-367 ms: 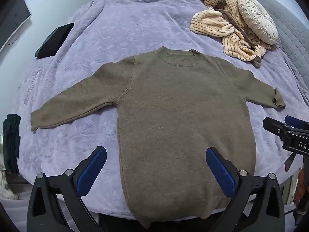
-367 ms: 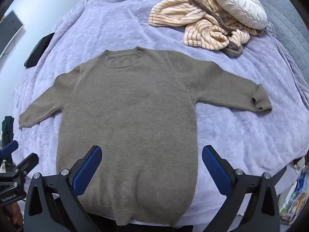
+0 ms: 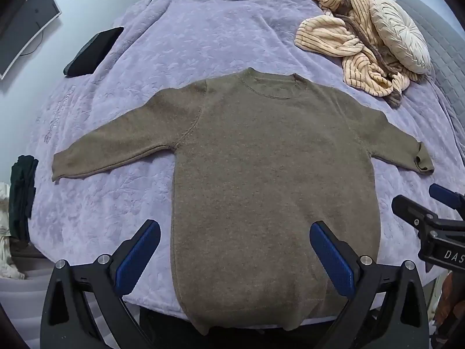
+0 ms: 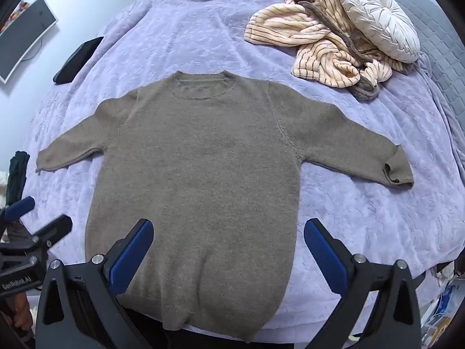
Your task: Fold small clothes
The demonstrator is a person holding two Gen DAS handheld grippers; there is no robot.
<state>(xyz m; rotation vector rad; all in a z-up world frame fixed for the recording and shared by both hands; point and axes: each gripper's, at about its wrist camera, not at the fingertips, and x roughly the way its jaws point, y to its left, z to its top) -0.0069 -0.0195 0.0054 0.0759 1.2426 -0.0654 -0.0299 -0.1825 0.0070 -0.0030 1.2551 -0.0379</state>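
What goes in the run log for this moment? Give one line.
stage: pre-fold | sweater: flat on bed, sleeves spread | left hand-held gripper: open, empty | right hand-held gripper: open, empty

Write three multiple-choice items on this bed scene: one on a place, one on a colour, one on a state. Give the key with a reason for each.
1. Where does the round cream cushion lie?
A. Beside the striped garment, at the far right of the bed
B. On the sweater's chest
C. On the floor

2. What colour is the bedspread?
A. Green
B. Lavender
C. Red

3. How does the brown sweater lie?
A. Rolled into a ball
B. Folded in half
C. Spread flat, both sleeves out

Key: 1 A, the cushion rests against the striped garment, far from the sweater. 2 B, the cover is pale purple in both views. 3 C, the body lies flat and each sleeve reaches sideways.
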